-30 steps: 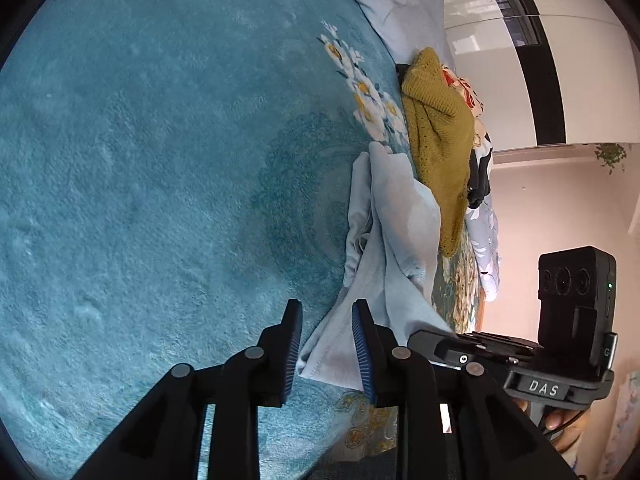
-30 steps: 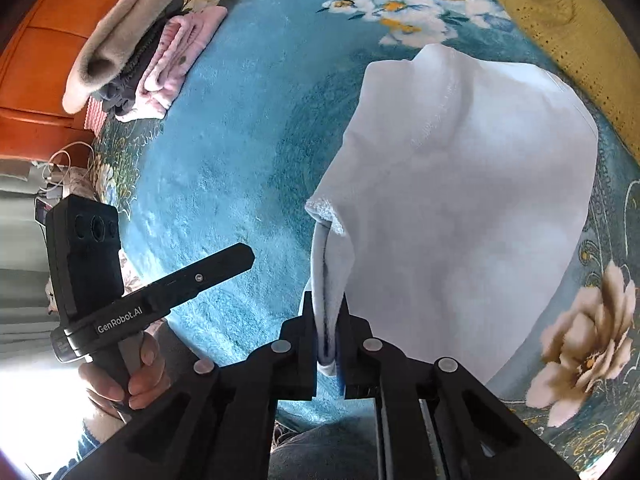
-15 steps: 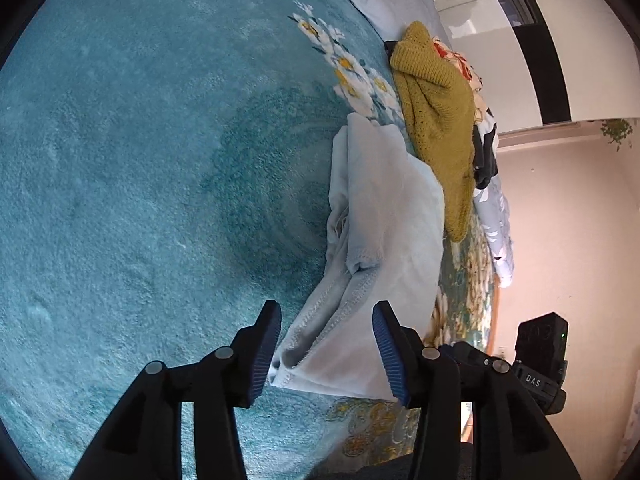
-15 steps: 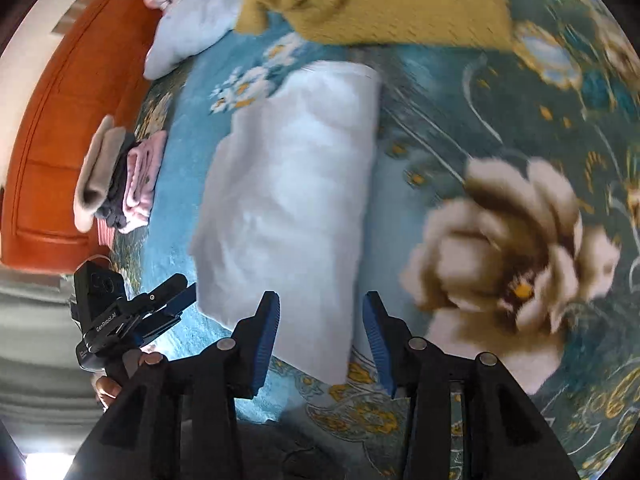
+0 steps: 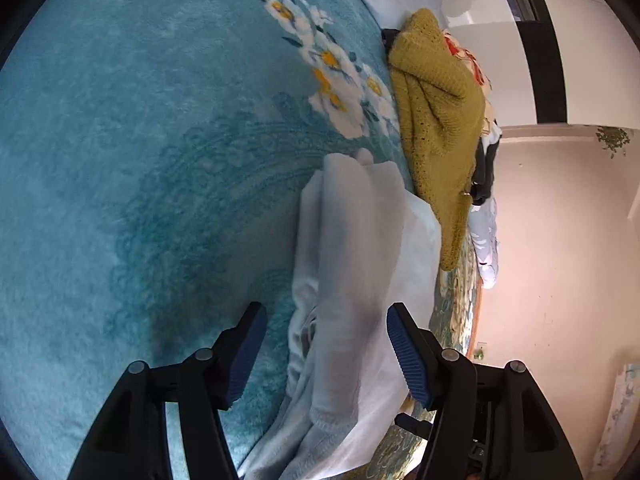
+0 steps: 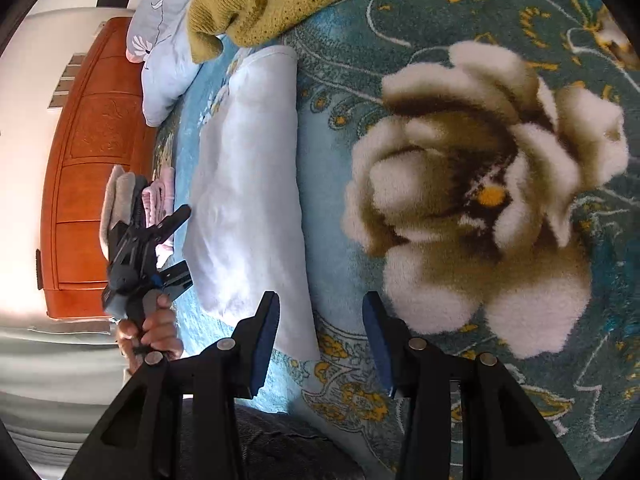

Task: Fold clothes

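We find the pale blue garment (image 5: 360,264) lying folded on the teal bed blanket (image 5: 140,160), just beside the mustard sweater (image 5: 436,120). The left tongs (image 5: 326,356) are opening astride its near end, pads clear; the right tongs (image 6: 320,336) stand released beside its corner.

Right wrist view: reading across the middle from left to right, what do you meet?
Orange wooden headboard → folded clothes stack → left gripper → pale blue folded garment → big cream flower woven into the teal blanket.
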{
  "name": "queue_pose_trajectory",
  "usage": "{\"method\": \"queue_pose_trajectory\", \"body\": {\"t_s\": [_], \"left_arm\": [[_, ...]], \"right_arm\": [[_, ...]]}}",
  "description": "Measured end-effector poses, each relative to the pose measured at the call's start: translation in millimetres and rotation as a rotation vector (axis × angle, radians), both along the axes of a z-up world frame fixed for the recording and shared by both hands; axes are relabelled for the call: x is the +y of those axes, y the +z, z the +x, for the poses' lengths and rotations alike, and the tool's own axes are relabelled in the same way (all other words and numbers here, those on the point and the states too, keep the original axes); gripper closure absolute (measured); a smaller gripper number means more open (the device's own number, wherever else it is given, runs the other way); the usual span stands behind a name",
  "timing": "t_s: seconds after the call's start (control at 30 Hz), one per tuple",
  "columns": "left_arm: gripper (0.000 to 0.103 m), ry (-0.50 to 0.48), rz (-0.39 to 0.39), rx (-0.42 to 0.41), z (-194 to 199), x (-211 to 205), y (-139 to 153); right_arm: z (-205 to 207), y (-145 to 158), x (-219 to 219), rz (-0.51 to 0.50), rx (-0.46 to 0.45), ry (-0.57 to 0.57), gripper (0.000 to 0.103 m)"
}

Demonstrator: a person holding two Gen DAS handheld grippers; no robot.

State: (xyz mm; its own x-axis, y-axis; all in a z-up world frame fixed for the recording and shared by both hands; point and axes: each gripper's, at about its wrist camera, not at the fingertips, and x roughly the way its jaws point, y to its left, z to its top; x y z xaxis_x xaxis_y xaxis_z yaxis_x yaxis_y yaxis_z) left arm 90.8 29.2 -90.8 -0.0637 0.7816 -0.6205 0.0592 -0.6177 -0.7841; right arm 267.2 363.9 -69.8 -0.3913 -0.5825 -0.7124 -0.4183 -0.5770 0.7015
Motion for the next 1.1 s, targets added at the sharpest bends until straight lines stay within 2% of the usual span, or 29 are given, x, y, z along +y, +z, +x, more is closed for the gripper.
{"method": "queue_pose_trajectory", "body": {"t_s": [0.2,0.37,0.47,0.53,0.6,0.73,0.8,0.93,1.03,1.1], "left_arm": [[0.038,-0.158,0.001,0.039,-24,32,-2],[0.038,-0.178,0.053,0.015,-47,43,-10],[0.039,-0.22,0.016,0.033,-53,53,-6],[0.043,-0.264,-0.044,0.076,-51,60,1],[0.062,-0.278,-0.1,0.11,-48,63,6],[0.067,-0.233,-0.102,0.098,-44,62,9],[0.076,-0.225,-0.123,0.117,-41,66,14],[0.082,-0.184,-0.165,0.182,-35,69,33],[0.083,-0.074,-0.138,0.226,-34,47,48],[0.083,0.051,-0.135,0.237,-34,15,55]], "right_arm": [[-1,-2,10,-0.013,-0.004,-0.021,0.059],[-8,-5,13,-0.018,-0.014,-0.029,0.059],[-11,-6,17,-0.013,-0.021,-0.032,0.059],[-13,-7,19,-0.016,-0.023,-0.042,0.059],[-11,-9,24,-0.018,-0.026,-0.053,0.059],[-10,-11,25,-0.025,-0.041,-0.062,0.059],[-9,-10,24,-0.02,-0.04,-0.058,0.059],[-3,-7,27,-0.015,-0.04,-0.074,0.059],[-3,0,32,-0.013,-0.023,-0.088,0.059],[-5,7,34,0.002,-0.008,-0.082,0.059]]}}
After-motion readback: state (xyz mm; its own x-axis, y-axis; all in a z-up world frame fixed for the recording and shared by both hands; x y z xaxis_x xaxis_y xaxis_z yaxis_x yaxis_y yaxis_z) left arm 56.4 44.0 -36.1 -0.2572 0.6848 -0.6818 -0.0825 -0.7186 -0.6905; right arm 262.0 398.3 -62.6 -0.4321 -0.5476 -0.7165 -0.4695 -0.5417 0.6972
